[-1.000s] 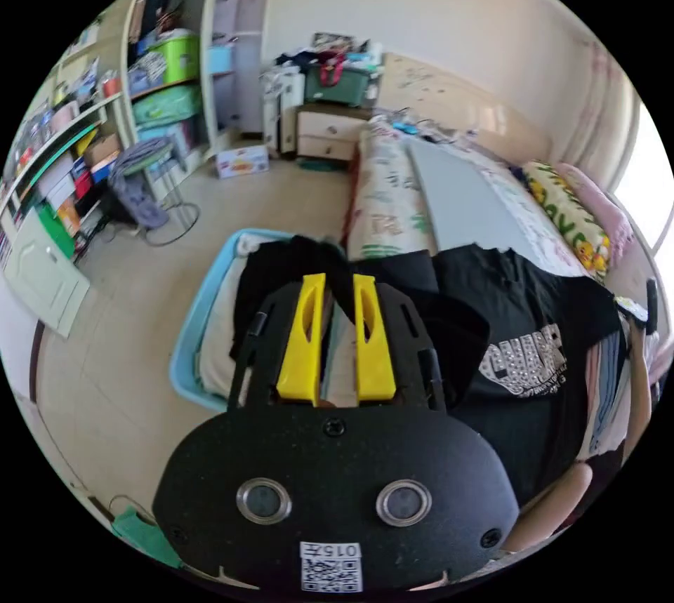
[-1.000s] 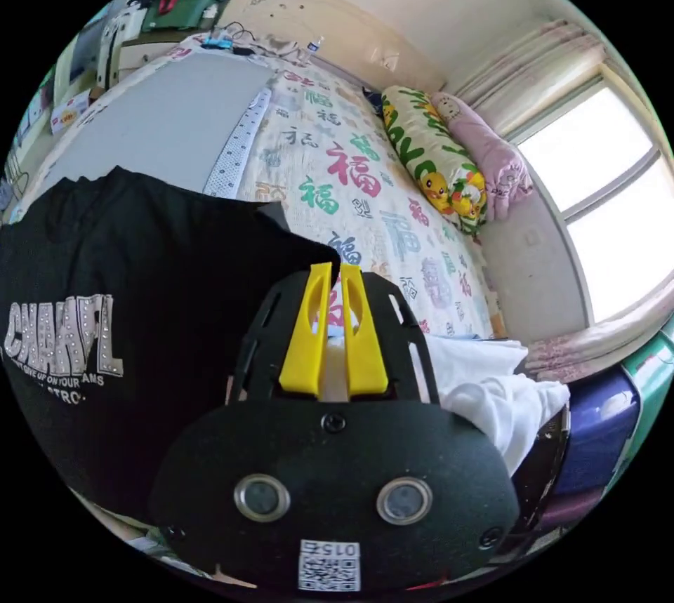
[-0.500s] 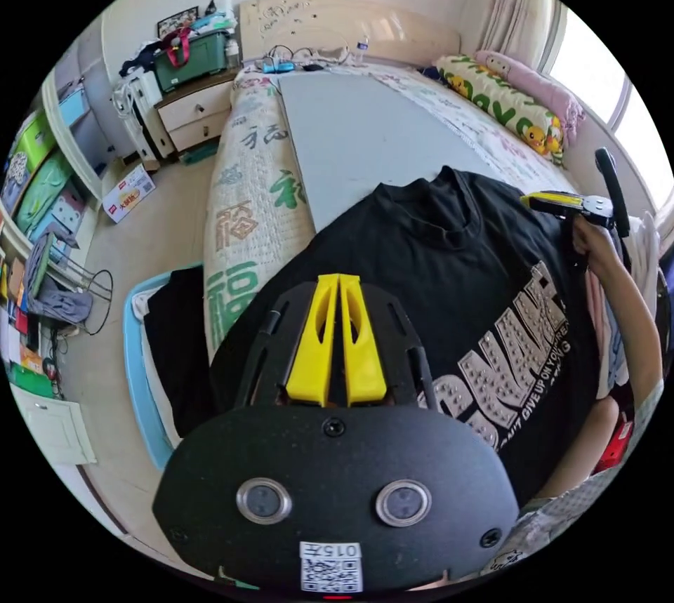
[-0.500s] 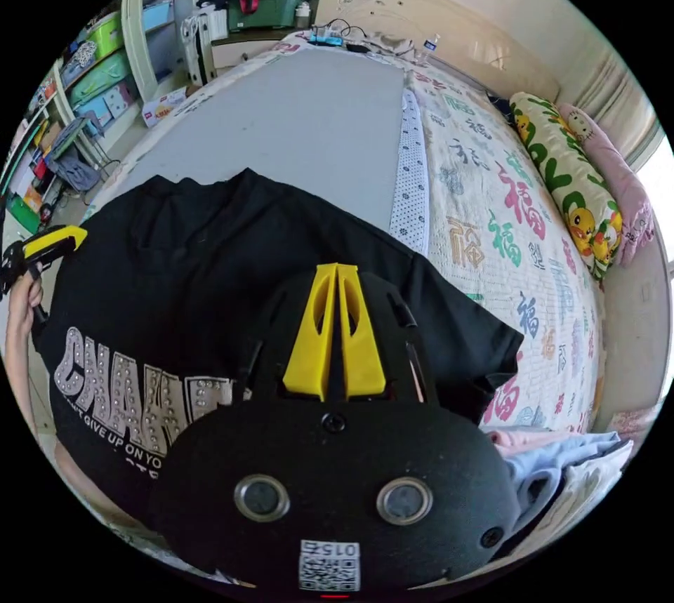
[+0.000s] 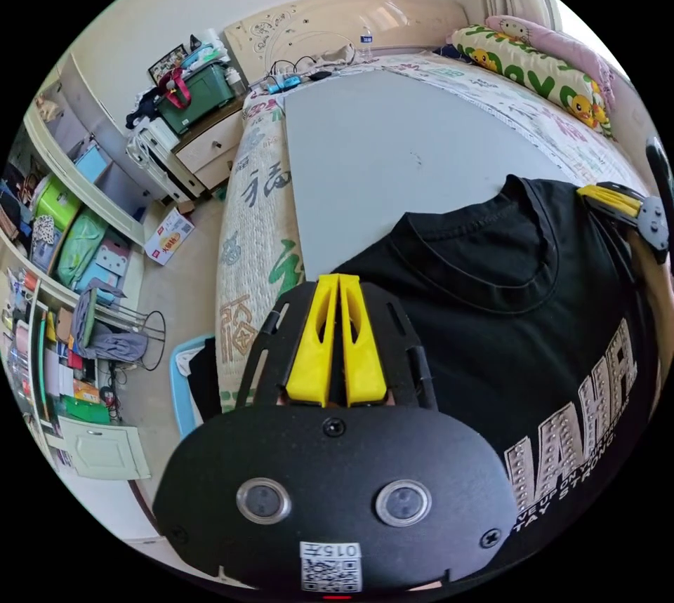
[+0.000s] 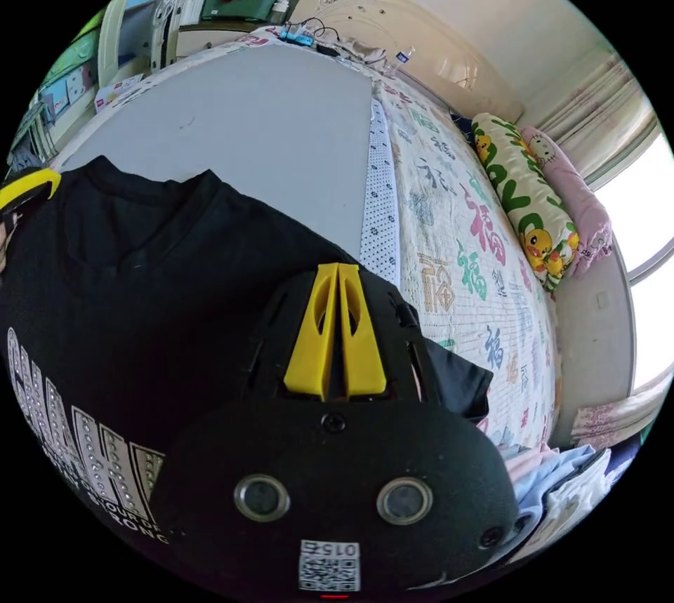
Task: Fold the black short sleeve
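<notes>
Since half a second ago, both cameras have swung toward the bed; the black short sleeve (image 5: 512, 308) now sits nearer its headboard end, with more of its neckline over the grey board (image 5: 393, 147).

Left gripper view: the left gripper (image 5: 338, 283) has its yellow jaws pressed together on the shirt's shoulder edge, black cloth caught between the tips. The shirt spreads to the right, collar facing up, studded lettering on its near right part. At the far right edge, the right gripper (image 5: 609, 197) meets the opposite shoulder. The board lies on the patterned bedspread (image 5: 246, 238). A blue basket (image 5: 180, 392) stands on the floor at the near left, beside the bed. Shelving (image 5: 63, 259) lines the left wall; a green bin (image 5: 193, 92) rests on the nightstand beyond the bed's far left corner.

Right gripper view: the right gripper (image 6: 337, 273) is likewise closed, pinching the shirt's other shoulder; one short sleeve hangs just to its right, over the bedspread. The left gripper's yellow tip shows at the far left edge, at the shirt's other shoulder. Pillows (image 6: 540, 210) lie along the right side of the bed. Folded pale clothes (image 6: 554, 484) sit at the near right.
</notes>
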The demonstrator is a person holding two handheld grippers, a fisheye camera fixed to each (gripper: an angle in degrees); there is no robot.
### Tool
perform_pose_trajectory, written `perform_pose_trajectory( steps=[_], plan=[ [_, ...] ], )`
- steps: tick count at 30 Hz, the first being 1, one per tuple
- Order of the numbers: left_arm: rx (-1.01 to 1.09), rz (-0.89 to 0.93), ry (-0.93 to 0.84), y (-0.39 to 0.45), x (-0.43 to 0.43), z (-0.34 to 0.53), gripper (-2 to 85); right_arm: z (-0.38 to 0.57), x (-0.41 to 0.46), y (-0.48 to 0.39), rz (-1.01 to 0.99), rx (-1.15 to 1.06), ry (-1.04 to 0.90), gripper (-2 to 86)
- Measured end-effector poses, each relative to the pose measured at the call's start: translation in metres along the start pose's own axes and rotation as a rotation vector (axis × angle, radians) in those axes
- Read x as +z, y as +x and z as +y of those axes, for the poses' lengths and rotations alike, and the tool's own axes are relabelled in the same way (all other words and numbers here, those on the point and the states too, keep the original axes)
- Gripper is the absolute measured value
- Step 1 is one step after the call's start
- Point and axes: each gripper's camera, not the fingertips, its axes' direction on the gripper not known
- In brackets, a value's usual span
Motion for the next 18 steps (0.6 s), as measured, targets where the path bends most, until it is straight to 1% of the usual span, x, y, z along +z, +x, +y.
perform_pose_trajectory(
  steps=[2, 4, 5, 6, 7, 9, 10, 12, 13, 15, 16, 18],
  plan=[
    [0.003, -0.008, -0.016, 0.0, -0.003, 0.005, -0.6, 0.008, -0.003, 0.011, -0.03, -0.007, -0.001, -0.8],
    [-0.019, -0.002, -0.004, -0.007, -0.015, 0.018, -0.2, 0.028, -0.013, 0.034, -0.053, 0.067, 0.018, -0.7],
    [-0.021, 0.032, 0.046, -0.015, -0.033, 0.035, 0.1, 0.047, -0.027, 0.053, -0.114, 0.111, 0.056, -0.5],
    [-0.02, 0.092, 0.089, -0.025, -0.054, 0.057, 1.1, 0.071, -0.044, 0.071, -0.199, 0.126, 0.09, -0.1],
    [-0.022, 0.124, 0.107, -0.031, -0.065, 0.071, 1.6, 0.085, -0.052, 0.079, -0.239, 0.12, 0.103, 0.1],
    [-0.033, 0.259, 0.135, -0.054, -0.109, 0.137, 5.6, 0.146, -0.091, 0.103, -0.357, 0.085, 0.132, 2.2],
    [-0.042, 0.286, 0.132, -0.06, -0.119, 0.157, 6.5, 0.163, -0.101, 0.106, -0.378, 0.068, 0.134, 3.0],
    [-0.108, 0.366, 0.126, -0.085, -0.152, 0.244, 8.6, 0.231, -0.133, 0.116, -0.422, -0.009, 0.116, 5.5],
    [-0.14, 0.38, 0.131, -0.092, -0.157, 0.267, 8.8, 0.248, -0.139, 0.118, -0.426, -0.017, 0.11, 5.8],
    [-0.27, 0.418, 0.116, -0.111, -0.164, 0.351, 9.7, 0.307, -0.15, 0.126, -0.438, -0.021, 0.049, 6.8],
    [-0.299, 0.436, 0.103, -0.114, -0.162, 0.37, 10.0, 0.321, -0.15, 0.128, -0.449, -0.008, 0.036, 6.9],
    [-0.366, 0.55, 0.061, -0.117, -0.149, 0.426, 11.4, 0.366, -0.147, 0.135, -0.514, 0.03, -0.013, 7.6]
  ],
)
